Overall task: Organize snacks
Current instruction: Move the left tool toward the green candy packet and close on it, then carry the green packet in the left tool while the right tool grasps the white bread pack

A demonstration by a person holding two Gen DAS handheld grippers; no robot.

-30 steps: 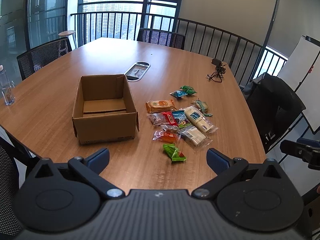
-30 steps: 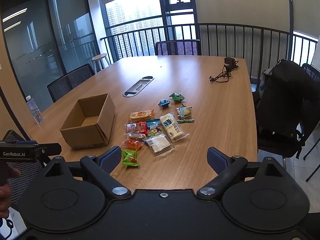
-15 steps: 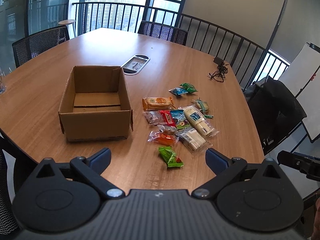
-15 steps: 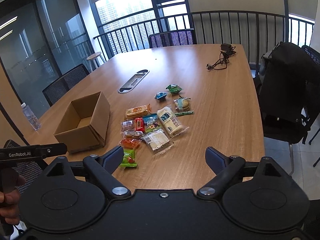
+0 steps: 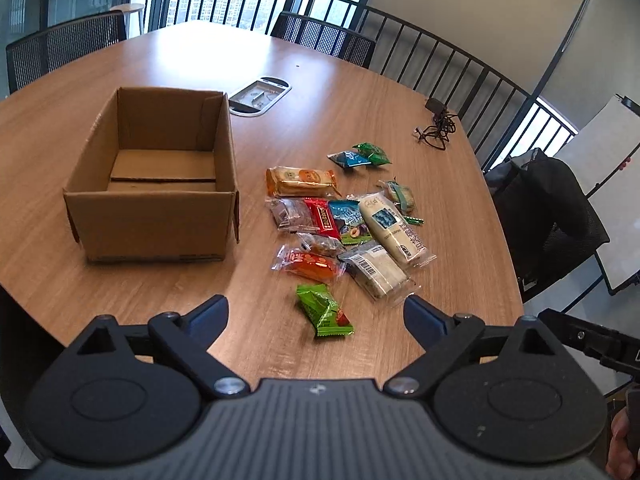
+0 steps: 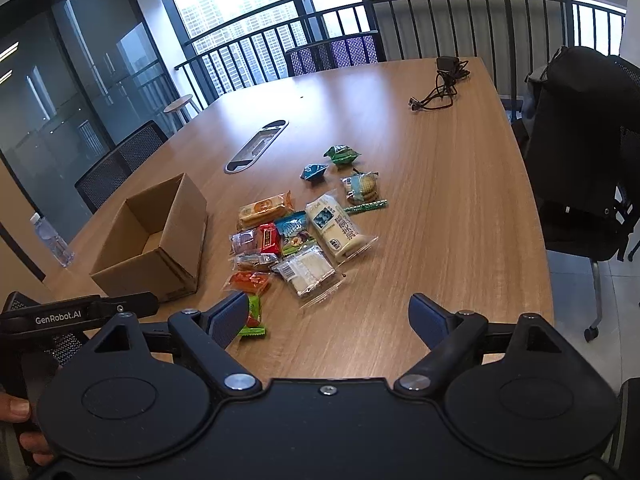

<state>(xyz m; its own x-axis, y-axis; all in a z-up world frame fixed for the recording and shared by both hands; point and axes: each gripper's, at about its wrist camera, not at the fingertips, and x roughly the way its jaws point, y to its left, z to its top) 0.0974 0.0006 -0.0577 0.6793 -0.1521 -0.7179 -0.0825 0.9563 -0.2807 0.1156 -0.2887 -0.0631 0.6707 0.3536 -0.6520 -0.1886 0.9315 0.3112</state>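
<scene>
On the wooden worktop (image 5: 360, 92) the snack packets (image 5: 344, 224) lie heaped at three o'clock of the empty cardboard box (image 5: 156, 184), both well apart from the left tool (image 5: 316, 316) and right tool (image 6: 326, 318), each wide, closing on nothing.

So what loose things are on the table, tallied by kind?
Snack packets: 13
Cardboard box: 1
Charger with cable: 1
Water bottle: 1
Total: 16
</scene>
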